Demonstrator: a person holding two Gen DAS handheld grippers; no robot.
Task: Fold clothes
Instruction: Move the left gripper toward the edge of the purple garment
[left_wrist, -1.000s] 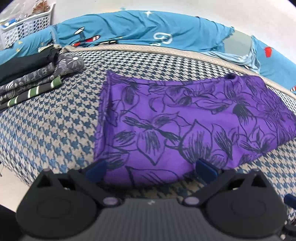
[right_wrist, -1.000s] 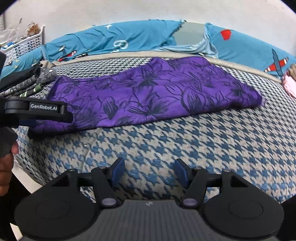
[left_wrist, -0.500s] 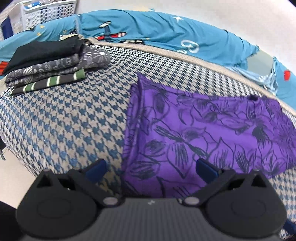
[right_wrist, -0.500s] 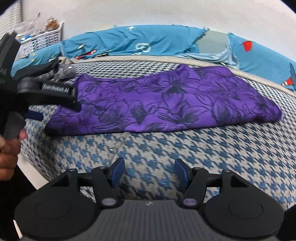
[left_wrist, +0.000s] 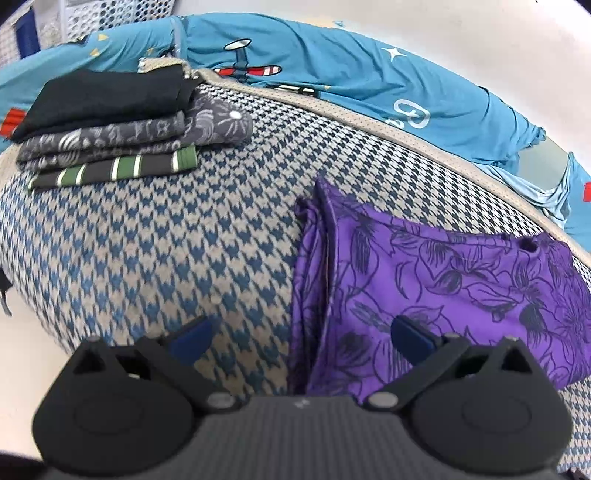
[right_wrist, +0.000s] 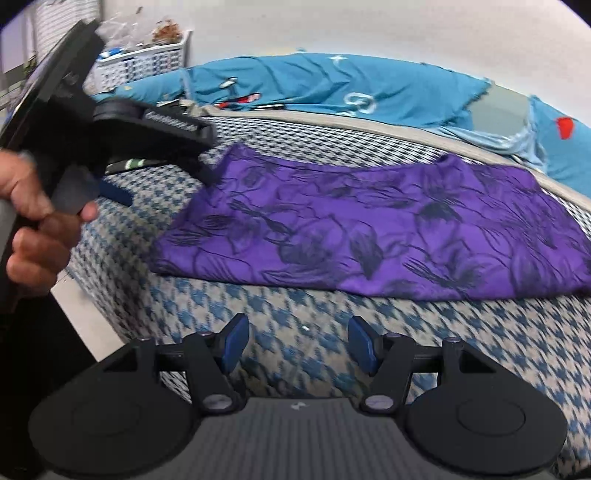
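A purple garment with a dark flower print (left_wrist: 443, 288) (right_wrist: 388, 229) lies folded flat on the houndstooth bed cover (left_wrist: 155, 251) (right_wrist: 295, 314). My left gripper (left_wrist: 301, 338) hovers open over the garment's left edge, one blue pad over the cover, the other over the cloth, nothing pinched. My right gripper (right_wrist: 299, 341) stands open above the bare cover in front of the garment's near edge. In the right wrist view the left gripper's black body (right_wrist: 122, 147) and the person's hand (right_wrist: 40, 229) show at the left, above the garment's left end.
A stack of folded clothes (left_wrist: 122, 125), black on top, grey patterned, green striped below, sits at the bed's far left. A teal printed blanket (left_wrist: 332, 74) (right_wrist: 332, 88) runs along the back. A white basket (right_wrist: 147, 62) stands behind. The bed's left edge drops off (right_wrist: 85, 306).
Both grippers have moved left along the bed. The left one went from over the garment's middle to its left edge, and the folded stack came closer into view. Both stayed open.
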